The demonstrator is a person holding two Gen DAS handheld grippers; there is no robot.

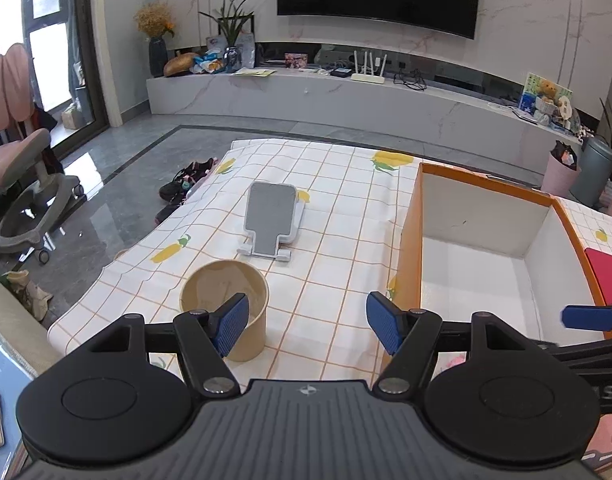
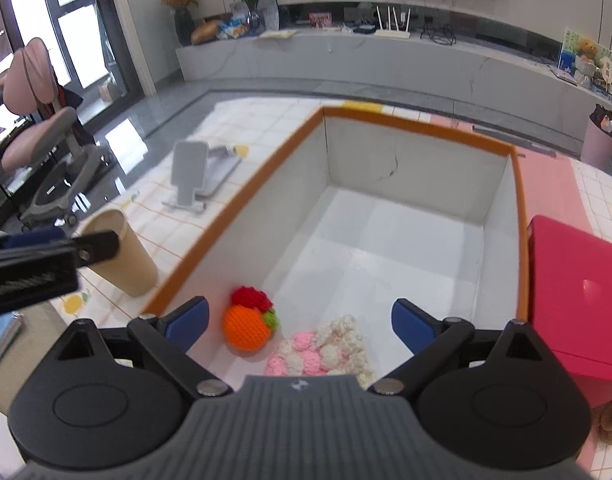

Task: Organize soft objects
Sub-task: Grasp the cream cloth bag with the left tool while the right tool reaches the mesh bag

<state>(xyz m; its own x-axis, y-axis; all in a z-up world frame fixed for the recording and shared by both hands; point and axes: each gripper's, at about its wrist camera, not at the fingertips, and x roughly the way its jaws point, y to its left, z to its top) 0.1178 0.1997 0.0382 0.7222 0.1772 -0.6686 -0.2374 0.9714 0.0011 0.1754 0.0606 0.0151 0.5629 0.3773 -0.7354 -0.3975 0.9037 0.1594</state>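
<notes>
Right claw [image 2: 300,326]: jaws spread wide, holding nothing, above the orange-rimmed box [image 2: 418,124]. Inside, at its near end: orange crochet ball [image 2: 246,328] beside pink-and-white crochet piece [image 2: 326,350]. My left claw [image 1: 308,322]: open, empty, over the desk [image 1: 338,208], paper cup [image 1: 226,284] by its left finger.

1. A crocheted orange ball [image 2: 247,329] with a red tuft on top and a small green bit at its side lies on the white floor of the orange-rimmed box [image 2: 418,126], close to the near left wall.
2. A pink-and-cream knitted bundle [image 2: 324,350], lumpy and loosely heaped, lies just beside the ball to its right, at the box's near end.
</notes>
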